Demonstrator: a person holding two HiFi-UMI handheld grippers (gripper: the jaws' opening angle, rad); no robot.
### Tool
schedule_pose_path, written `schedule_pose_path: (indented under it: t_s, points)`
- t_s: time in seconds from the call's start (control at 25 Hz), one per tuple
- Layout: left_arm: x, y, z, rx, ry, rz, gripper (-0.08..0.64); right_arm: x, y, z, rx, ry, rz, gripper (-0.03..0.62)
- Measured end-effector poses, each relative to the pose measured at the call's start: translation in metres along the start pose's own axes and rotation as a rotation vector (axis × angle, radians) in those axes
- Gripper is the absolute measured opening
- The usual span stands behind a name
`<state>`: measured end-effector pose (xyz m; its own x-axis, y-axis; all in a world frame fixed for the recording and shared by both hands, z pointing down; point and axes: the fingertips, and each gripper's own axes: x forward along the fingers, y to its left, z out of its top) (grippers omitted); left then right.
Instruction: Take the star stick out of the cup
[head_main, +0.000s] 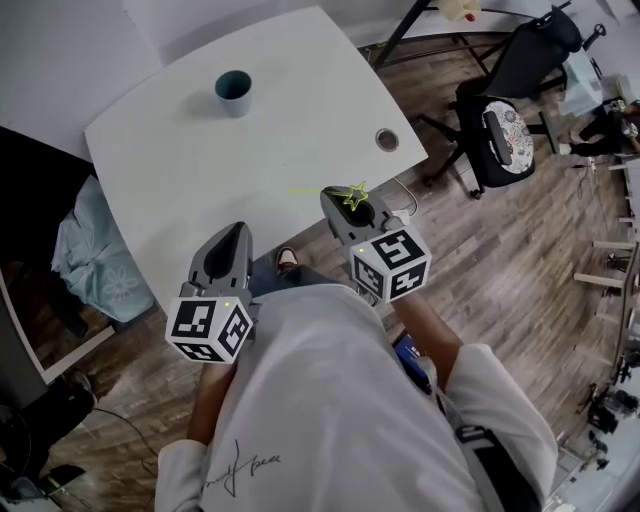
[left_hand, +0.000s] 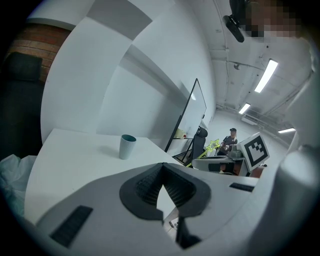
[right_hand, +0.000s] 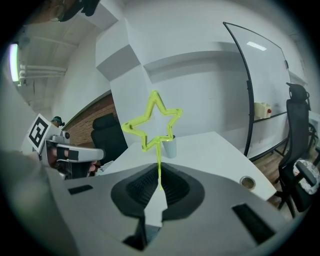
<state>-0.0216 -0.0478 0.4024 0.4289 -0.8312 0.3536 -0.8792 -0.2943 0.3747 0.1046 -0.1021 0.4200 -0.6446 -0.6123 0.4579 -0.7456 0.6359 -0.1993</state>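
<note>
The yellow-green star stick (head_main: 355, 195) is held out of the cup in my right gripper (head_main: 337, 197), which is shut on its thin stem over the white table's (head_main: 300, 110) near edge. In the right gripper view the stem (right_hand: 159, 157) rises upright from between the pads, the star outline at its top. The teal cup (head_main: 234, 93) stands upright at the far side of the table, well apart from both grippers, and also shows small in both gripper views (left_hand: 127, 146) (right_hand: 170, 148). My left gripper (head_main: 231, 236) hovers at the table's front edge, shut on nothing (left_hand: 162, 172).
A round metal grommet (head_main: 387, 139) sits in the table near its right edge. A black office chair (head_main: 500, 130) stands on the wood floor to the right. A pale blue bag (head_main: 95, 260) lies left of the table. A whiteboard (right_hand: 260, 85) leans beyond.
</note>
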Motion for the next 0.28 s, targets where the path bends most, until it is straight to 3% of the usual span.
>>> schedule_pose_path:
  t_s: [0.28]
  points:
    - [0.0011, 0.0002, 0.0014, 0.001, 0.001, -0.012, 0.002, 0.0036, 0.0018, 0.0076, -0.029, 0.011, 0.029, 0.023]
